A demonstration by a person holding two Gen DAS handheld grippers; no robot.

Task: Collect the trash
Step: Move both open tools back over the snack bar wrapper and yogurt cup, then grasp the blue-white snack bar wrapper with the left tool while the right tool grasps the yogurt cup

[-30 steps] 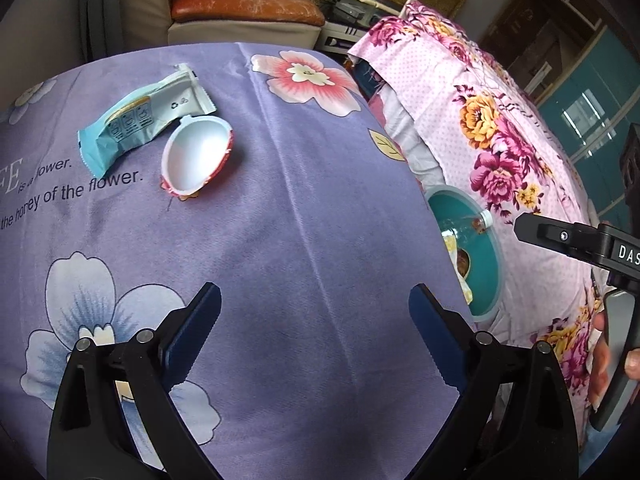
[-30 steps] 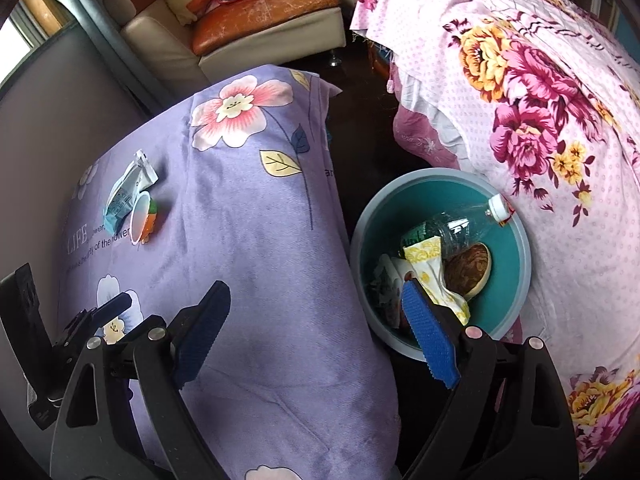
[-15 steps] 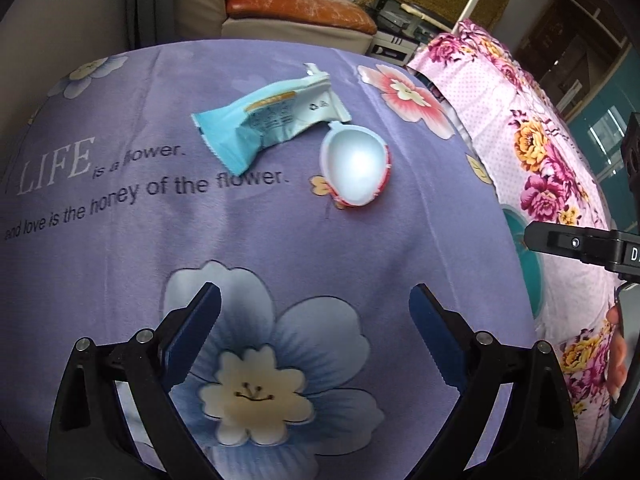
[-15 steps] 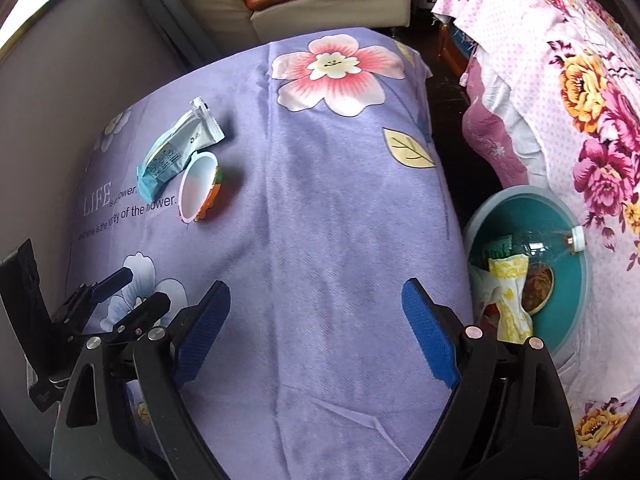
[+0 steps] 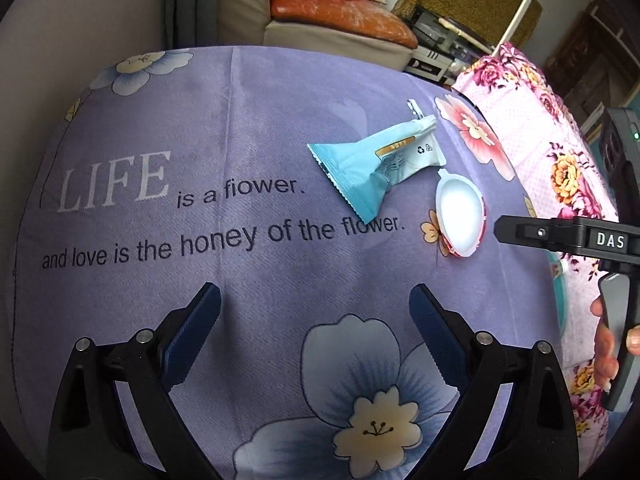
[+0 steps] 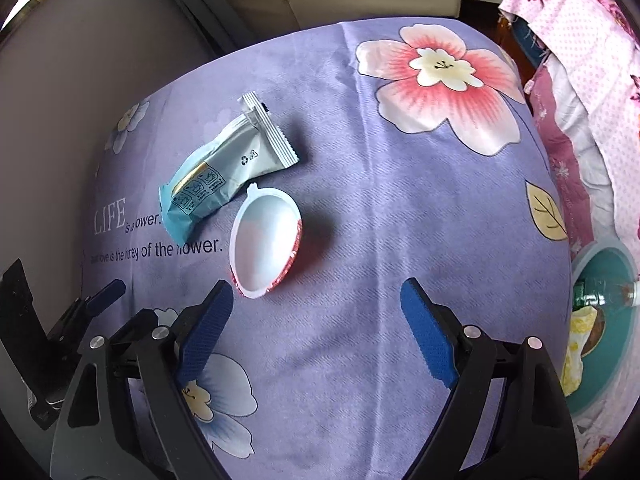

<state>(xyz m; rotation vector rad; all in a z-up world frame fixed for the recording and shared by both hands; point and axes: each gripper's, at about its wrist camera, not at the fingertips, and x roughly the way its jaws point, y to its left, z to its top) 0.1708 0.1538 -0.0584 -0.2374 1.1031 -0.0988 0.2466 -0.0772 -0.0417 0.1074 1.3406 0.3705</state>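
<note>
A crumpled pale-blue wrapper (image 6: 224, 176) with a torn white end lies on the purple flowered table (image 6: 400, 240). Touching its near right side is an empty white cup (image 6: 266, 250) with a red outside, tipped on its side. Both claws hover over the table, empty: the left claw (image 5: 316, 334) wide open, the right claw (image 6: 316, 326) open, its jaws having just narrowed slightly. A teal basin (image 6: 612, 396) of trash sits far right.

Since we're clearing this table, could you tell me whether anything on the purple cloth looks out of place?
Yes: a torn-open light-blue wrapper and an empty plastic cup tipped on its side lie touching on the purple cloth, litter not yet in the teal bin beside the table.
</note>
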